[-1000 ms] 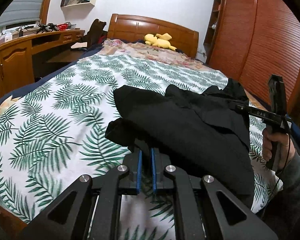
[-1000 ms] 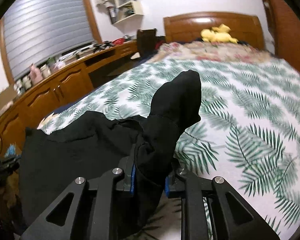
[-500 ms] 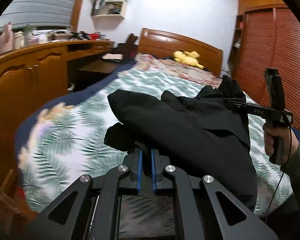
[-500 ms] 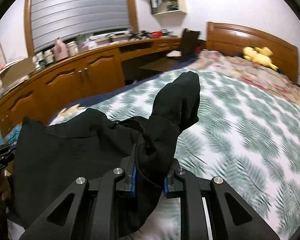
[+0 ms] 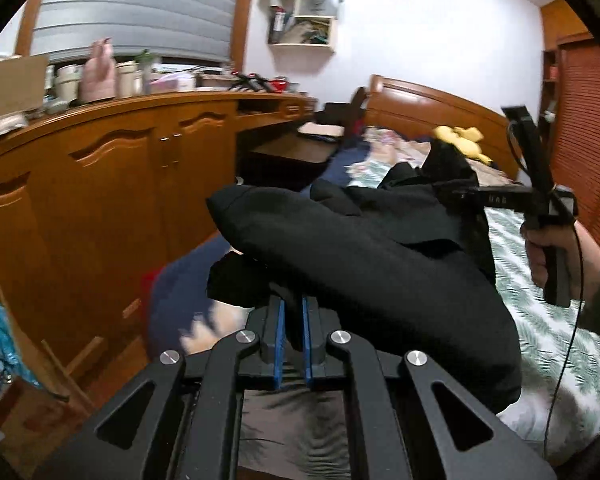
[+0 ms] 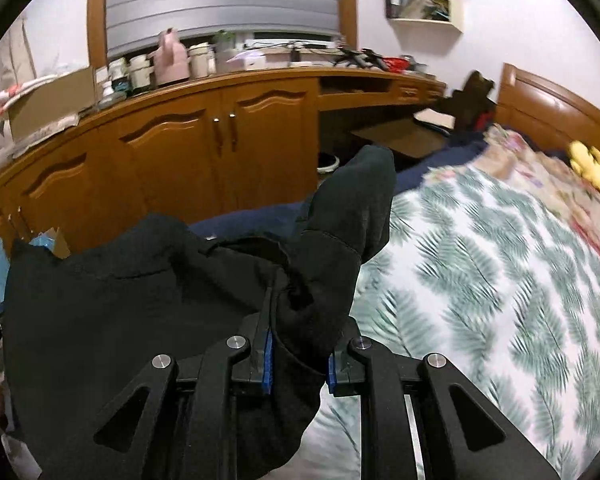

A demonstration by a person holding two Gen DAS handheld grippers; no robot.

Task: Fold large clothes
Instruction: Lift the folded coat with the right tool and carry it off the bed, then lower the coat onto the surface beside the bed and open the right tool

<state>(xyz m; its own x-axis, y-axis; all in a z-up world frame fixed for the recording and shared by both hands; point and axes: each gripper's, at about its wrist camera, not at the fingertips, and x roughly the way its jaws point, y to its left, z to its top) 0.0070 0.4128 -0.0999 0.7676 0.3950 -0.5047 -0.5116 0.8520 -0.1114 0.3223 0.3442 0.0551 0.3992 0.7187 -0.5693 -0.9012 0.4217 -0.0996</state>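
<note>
A large black garment point(image 5: 380, 264) hangs between my two grippers, lifted off the bed. My left gripper point(image 5: 293, 320) is shut on one bunched end of it. My right gripper point(image 6: 298, 344) is shut on a thick bunch at the other end, and a loose flap point(image 6: 352, 208) sticks up past its fingers. In the left wrist view the right gripper point(image 5: 456, 196) is at the right, held in a hand, with cloth hanging from it. The garment point(image 6: 112, 304) sags to the left in the right wrist view.
The bed with the fern-print cover point(image 6: 480, 280) lies to the right, with a yellow plush toy point(image 6: 592, 164) near the wooden headboard point(image 5: 432, 108). A long wooden cabinet point(image 6: 204, 148) topped with clutter runs along the left. A cardboard box point(image 5: 24, 412) sits on the floor.
Both grippers have swung left together with the garment, away from the bed and toward the wooden cabinet. Both grips have stayed shut.
</note>
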